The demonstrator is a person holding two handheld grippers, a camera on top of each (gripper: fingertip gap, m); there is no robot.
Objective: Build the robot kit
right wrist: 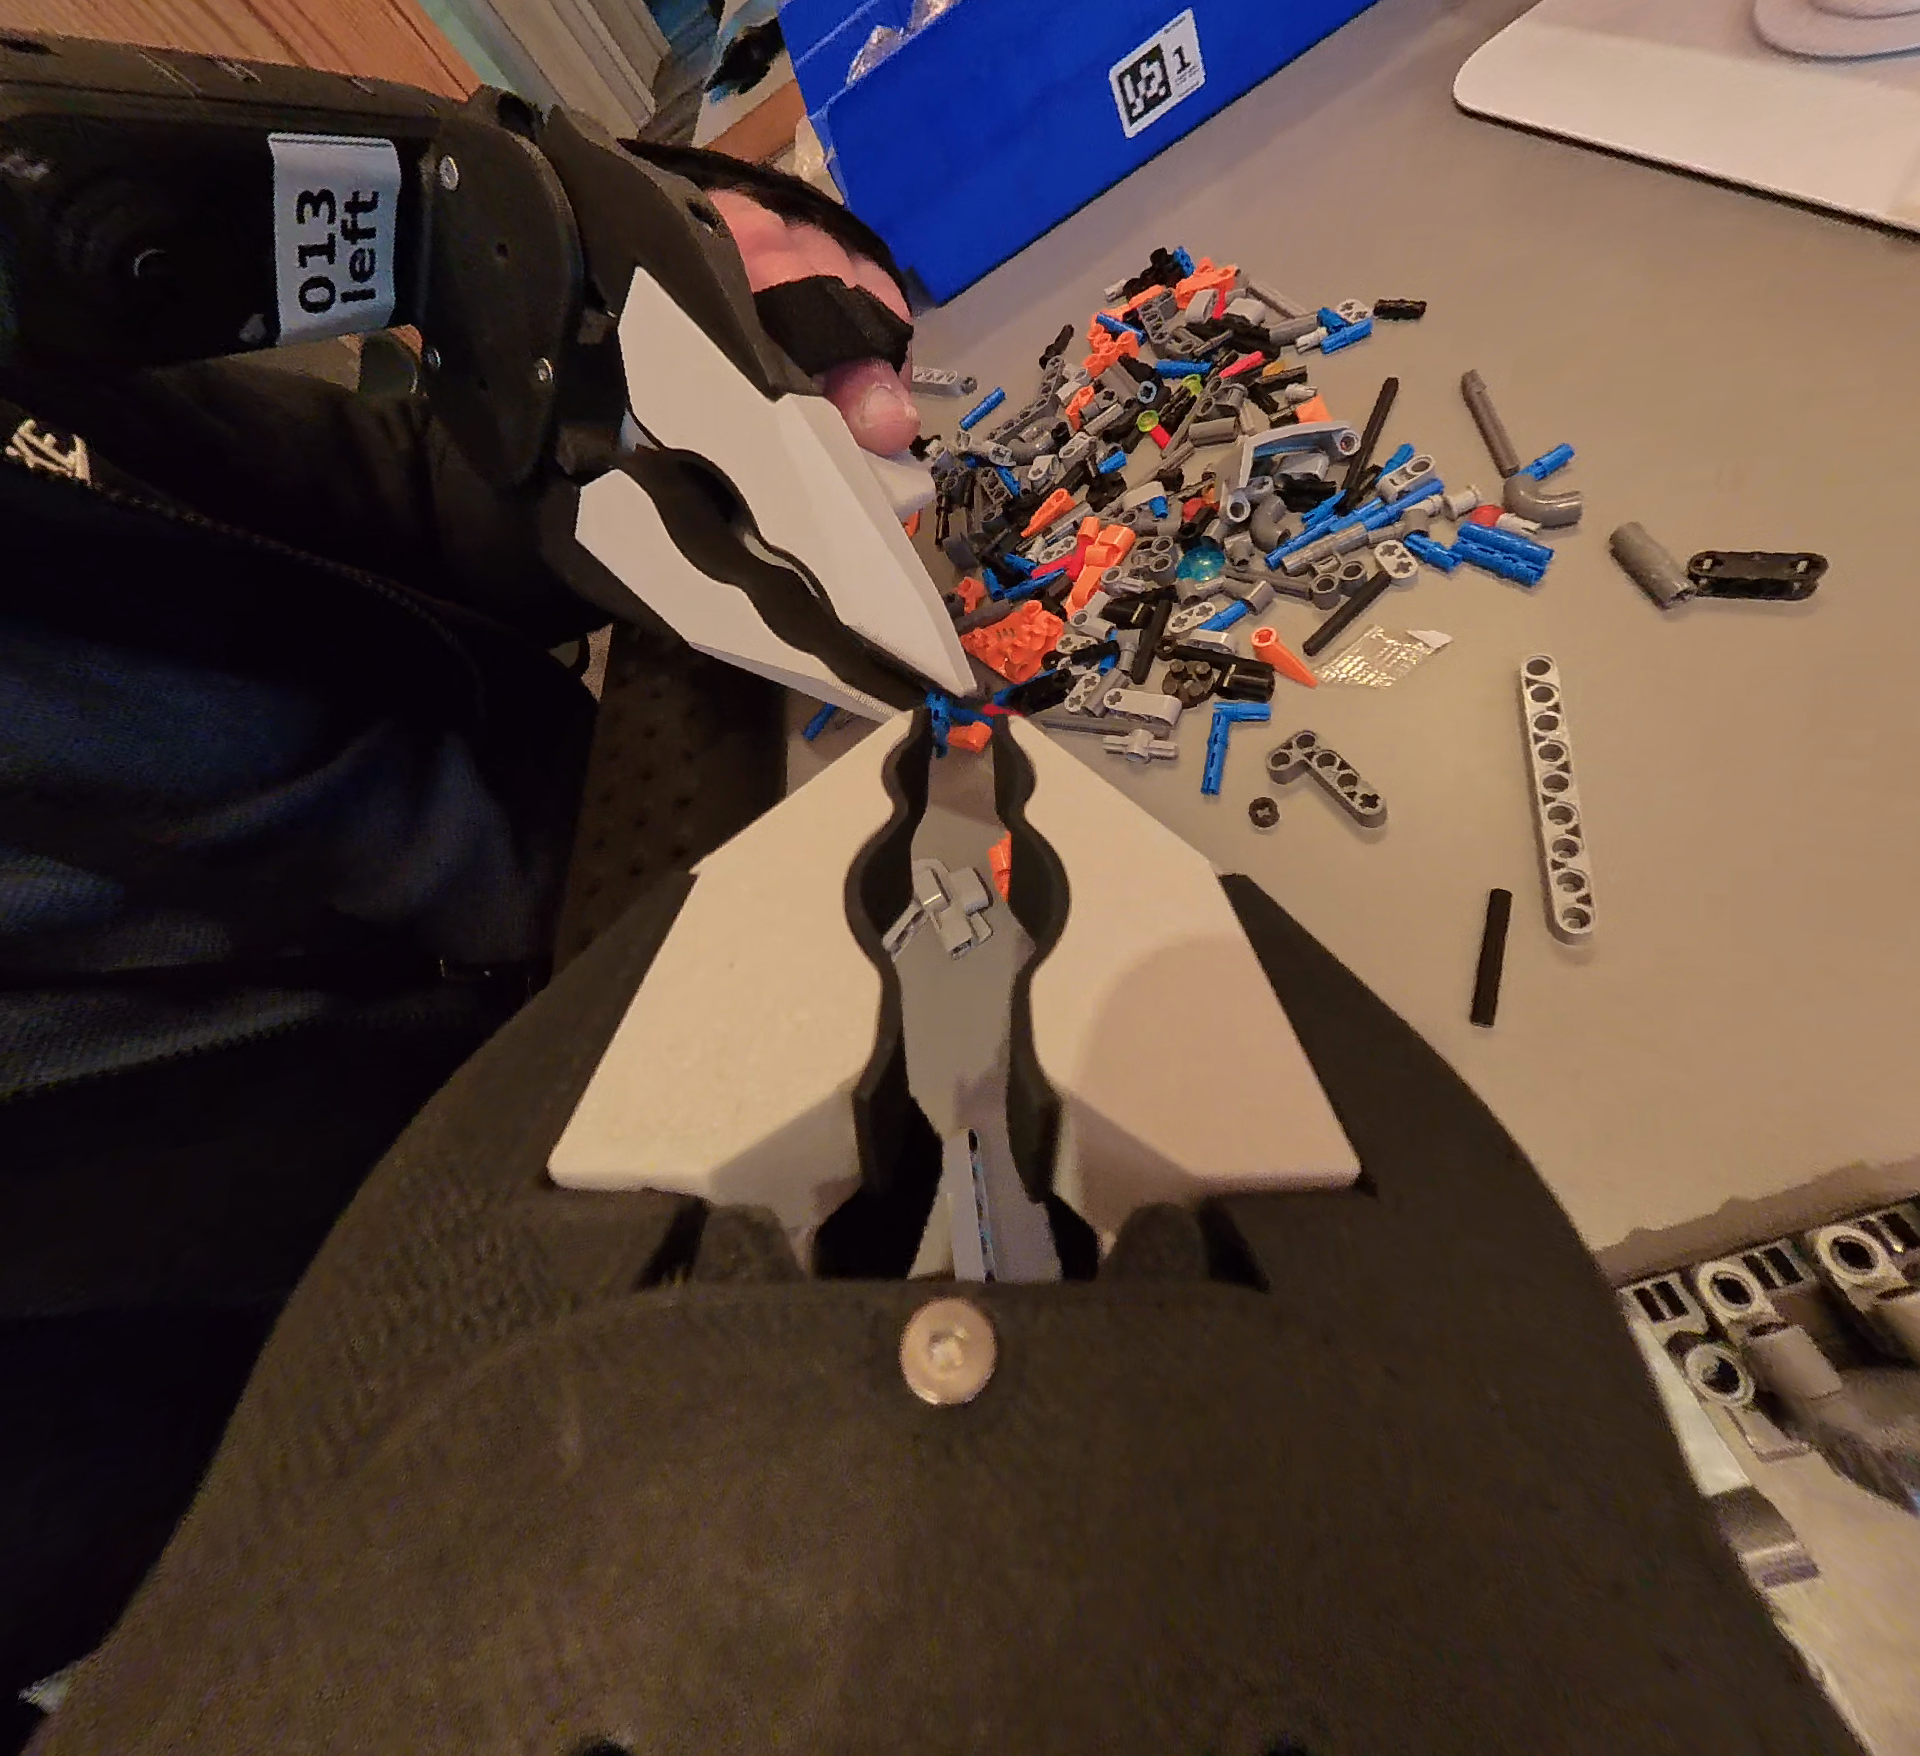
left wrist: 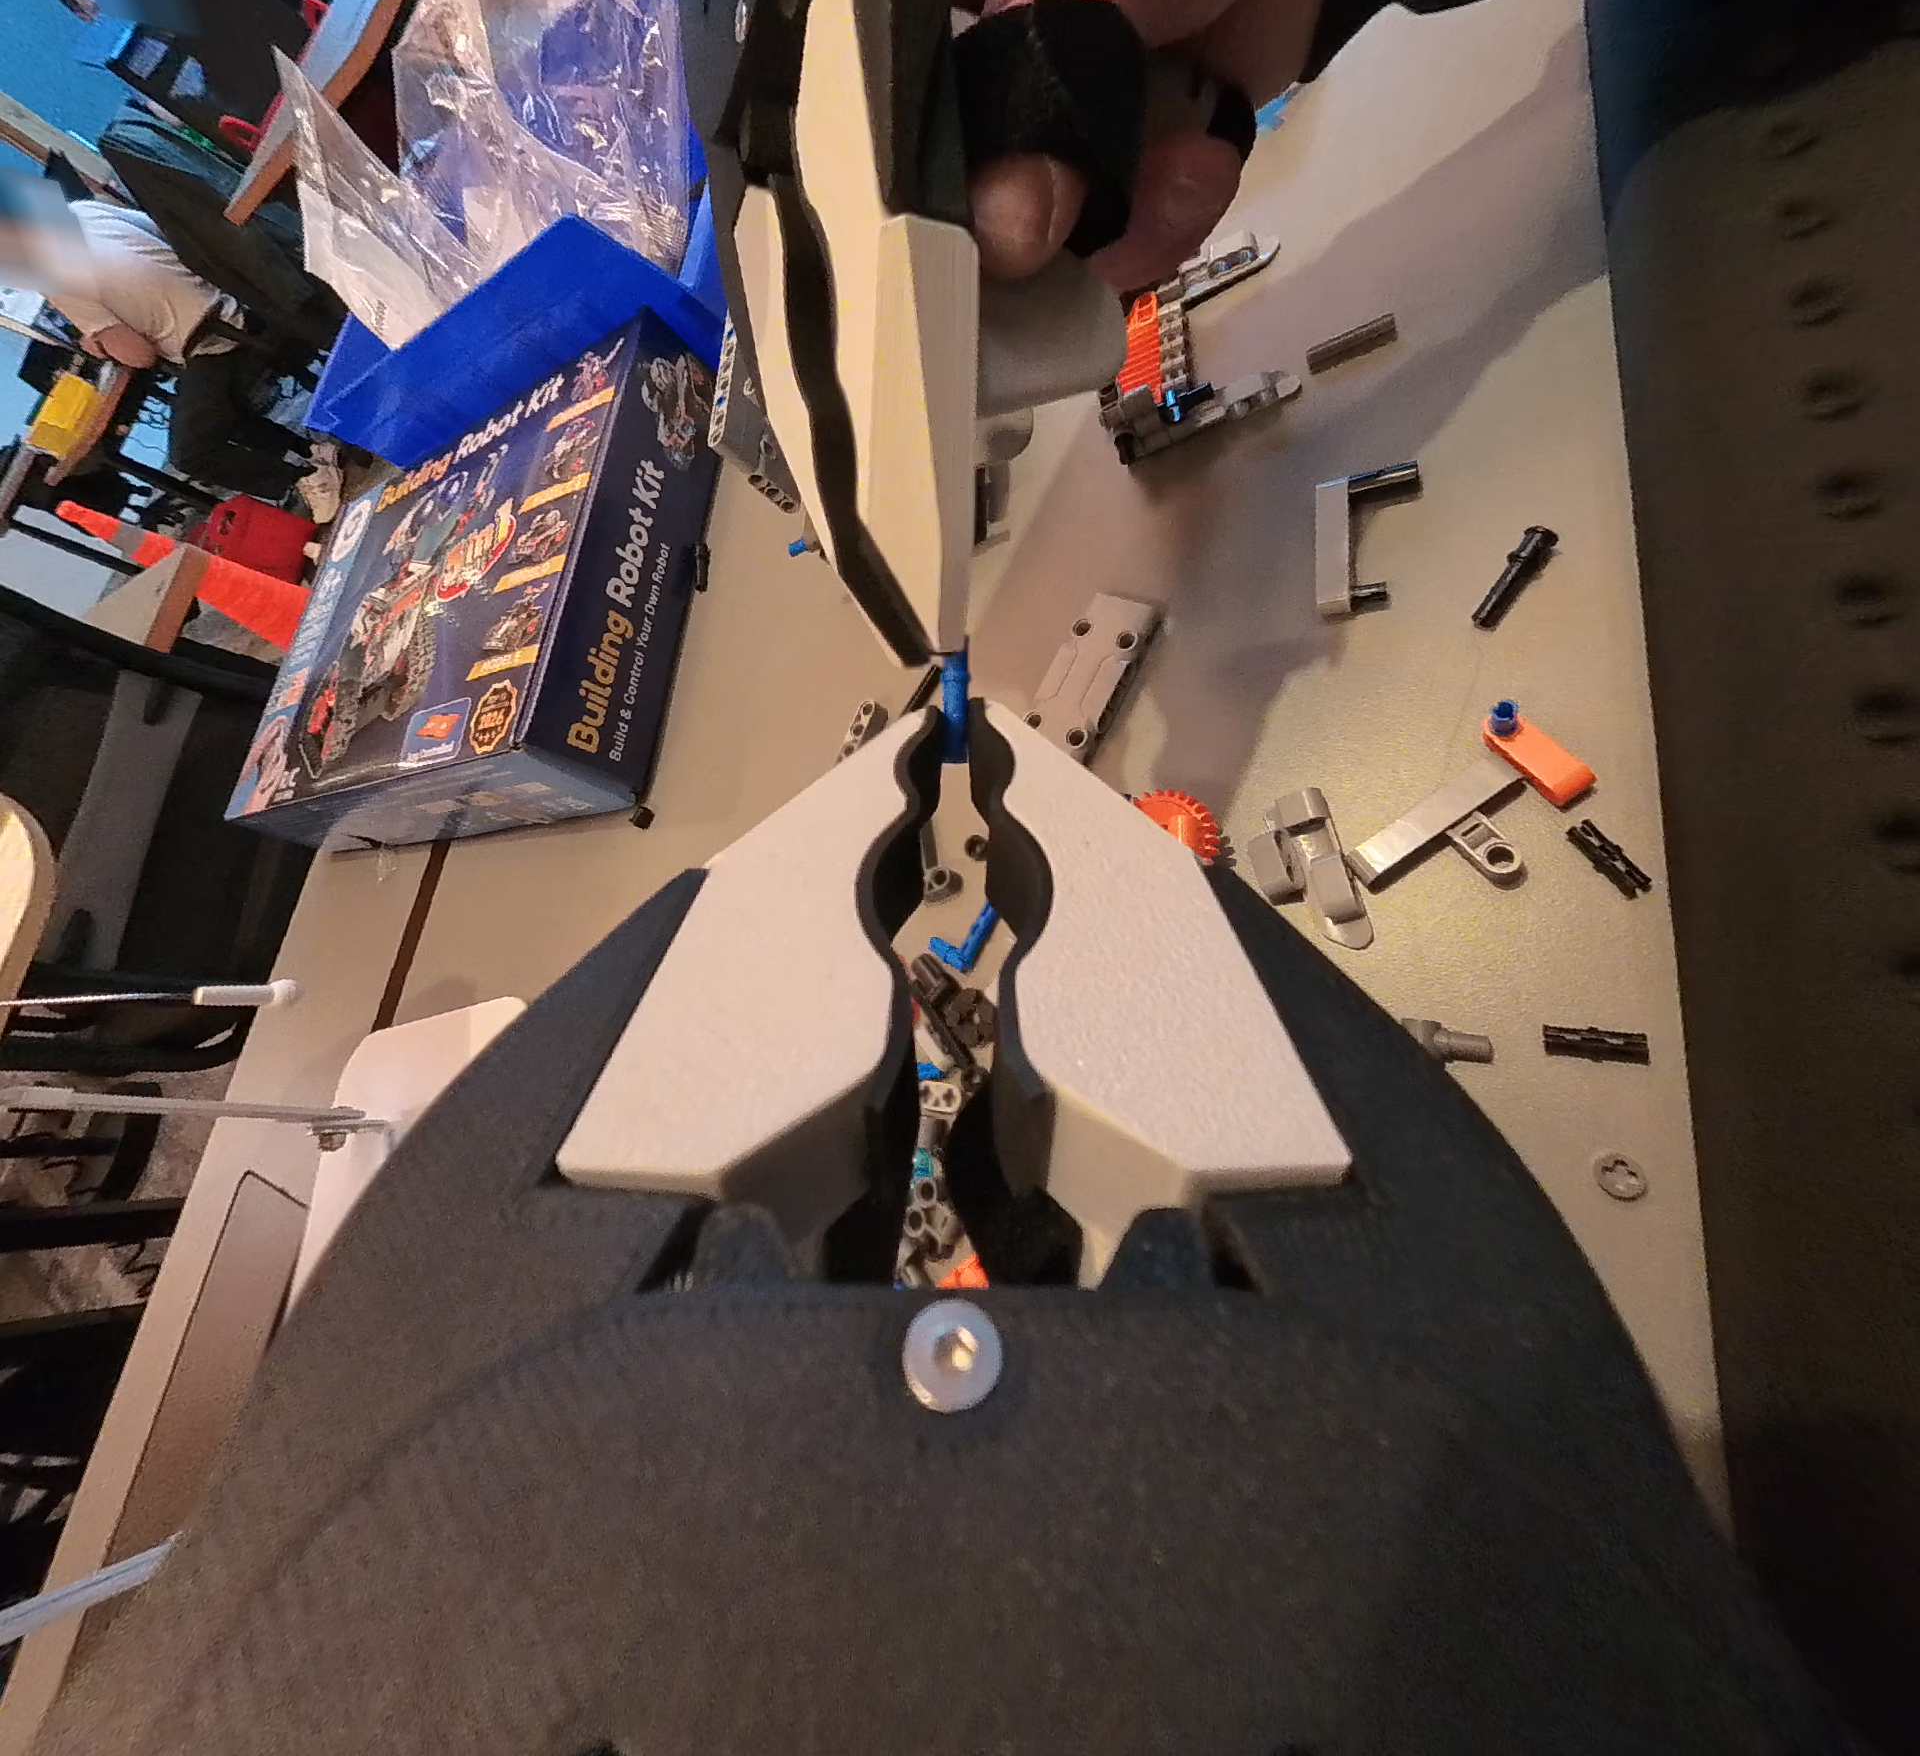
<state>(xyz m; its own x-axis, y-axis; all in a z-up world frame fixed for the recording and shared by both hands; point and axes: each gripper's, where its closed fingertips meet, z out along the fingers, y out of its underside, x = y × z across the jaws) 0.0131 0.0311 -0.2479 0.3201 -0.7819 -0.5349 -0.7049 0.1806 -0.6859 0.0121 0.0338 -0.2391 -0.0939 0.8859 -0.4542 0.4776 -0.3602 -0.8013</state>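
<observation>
A small blue pin is held in the air between both grippers, tip to tip. My left gripper is shut on its lower end. My right gripper comes down from above in a person's hand and pinches its upper end. In the right wrist view, my right gripper closes on the blue pin. The left gripper meets it from the left. Both hover over the near edge of a pile of small building parts.
The grey table holds loose parts: an orange and grey assembly, an orange gear and a long grey beam. A blue bin and a printed box stand behind. A white mat lies far right. The grippers are tip to tip, or close to it.
</observation>
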